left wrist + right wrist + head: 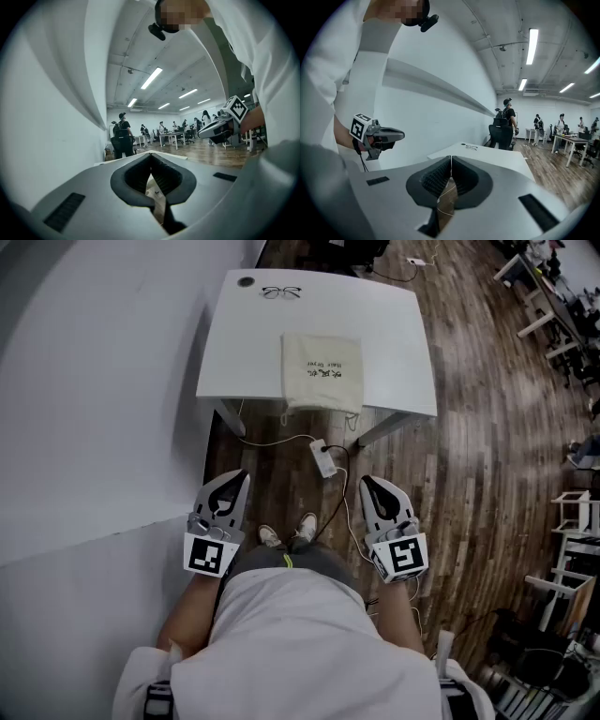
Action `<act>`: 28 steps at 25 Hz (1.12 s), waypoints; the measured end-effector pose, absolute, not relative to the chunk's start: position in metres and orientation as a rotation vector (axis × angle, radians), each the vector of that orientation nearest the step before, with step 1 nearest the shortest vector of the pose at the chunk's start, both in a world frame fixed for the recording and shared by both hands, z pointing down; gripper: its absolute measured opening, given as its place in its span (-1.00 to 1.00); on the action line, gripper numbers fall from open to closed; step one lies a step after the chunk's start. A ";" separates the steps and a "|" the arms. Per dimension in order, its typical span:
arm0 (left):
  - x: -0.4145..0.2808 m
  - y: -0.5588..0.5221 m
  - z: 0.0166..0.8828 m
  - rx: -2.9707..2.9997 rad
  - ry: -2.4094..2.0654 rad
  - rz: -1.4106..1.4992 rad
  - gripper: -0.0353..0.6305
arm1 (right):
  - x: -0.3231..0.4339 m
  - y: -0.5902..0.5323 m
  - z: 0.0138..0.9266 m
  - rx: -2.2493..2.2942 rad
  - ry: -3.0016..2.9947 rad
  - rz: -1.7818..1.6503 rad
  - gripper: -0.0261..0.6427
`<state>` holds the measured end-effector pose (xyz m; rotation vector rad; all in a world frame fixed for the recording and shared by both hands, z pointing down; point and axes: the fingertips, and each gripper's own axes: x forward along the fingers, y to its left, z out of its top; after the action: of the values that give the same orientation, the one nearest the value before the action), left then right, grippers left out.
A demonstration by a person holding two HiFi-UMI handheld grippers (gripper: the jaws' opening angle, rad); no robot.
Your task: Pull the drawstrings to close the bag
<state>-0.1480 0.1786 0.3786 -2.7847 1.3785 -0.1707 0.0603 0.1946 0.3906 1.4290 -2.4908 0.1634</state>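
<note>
A beige drawstring bag (322, 371) lies flat on the white table (403, 352), its mouth at the near edge. Thin cords (353, 418) dangle over that edge. Both grippers hang at the person's waist, well short of the table. My left gripper (241, 476) is shut with nothing in it; its ribbed pads (161, 180) meet at the tips. My right gripper (367, 482) is shut and empty too, pads (437, 177) closed together. The right gripper (219, 129) shows in the left gripper view. The left gripper (378, 136) shows in the right gripper view.
A pair of glasses (281, 292) and a dark round spot (246, 281) sit at the table's far end. On the wooden floor under the table lies a power strip (324, 460) with cables. A white wall (94, 381) runs along the left. Several people stand at distant desks (171, 137).
</note>
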 end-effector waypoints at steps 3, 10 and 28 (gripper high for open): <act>-0.138 0.176 0.382 -2.770 1.374 -0.178 -0.85 | 0.072 0.195 0.393 1.443 -2.485 0.170 -0.81; -0.136 0.176 0.388 -2.810 1.385 -0.161 -0.85 | 0.074 0.193 0.394 1.428 -2.434 0.171 -0.81; -0.091 0.148 0.408 -2.729 1.529 -0.205 -0.85 | 0.111 0.159 0.434 1.360 -2.499 0.256 -0.81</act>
<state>-0.0913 0.1481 0.4080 -2.7291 1.5285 -0.2048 0.1110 0.1594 0.4340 1.3602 -2.4988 0.2555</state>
